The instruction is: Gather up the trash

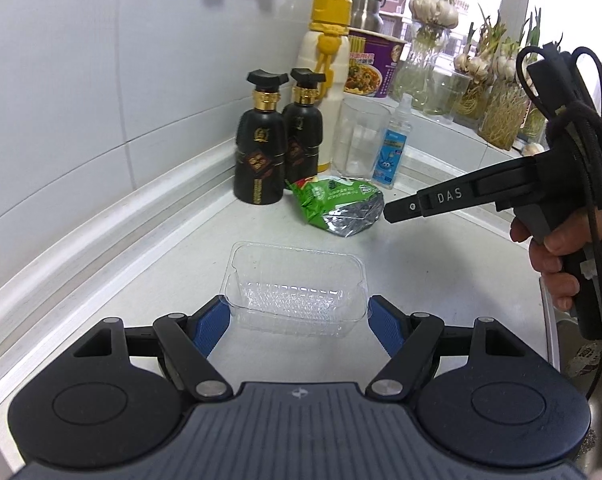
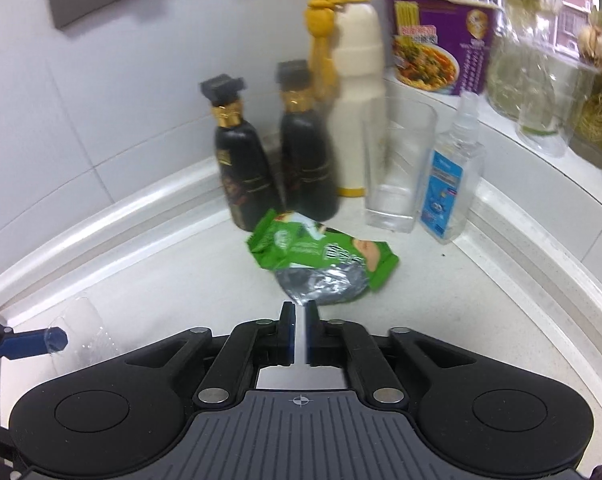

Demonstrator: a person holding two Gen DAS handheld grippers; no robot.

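Two blue pads of the left gripper (image 1: 299, 322) clamp the clear tray (image 1: 297, 284); wrapper (image 1: 337, 210) beyond.

Both wrist views down, sharing green wrapper (image 1: 336, 210).

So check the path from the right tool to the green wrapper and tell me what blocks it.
Nothing visible blocks it. The right tool, jaws nearly closed with a narrow gap, sits just short of the green wrapper's silver torn end, with only bare countertop between. The two black bottles and the glass stand behind the wrapper.
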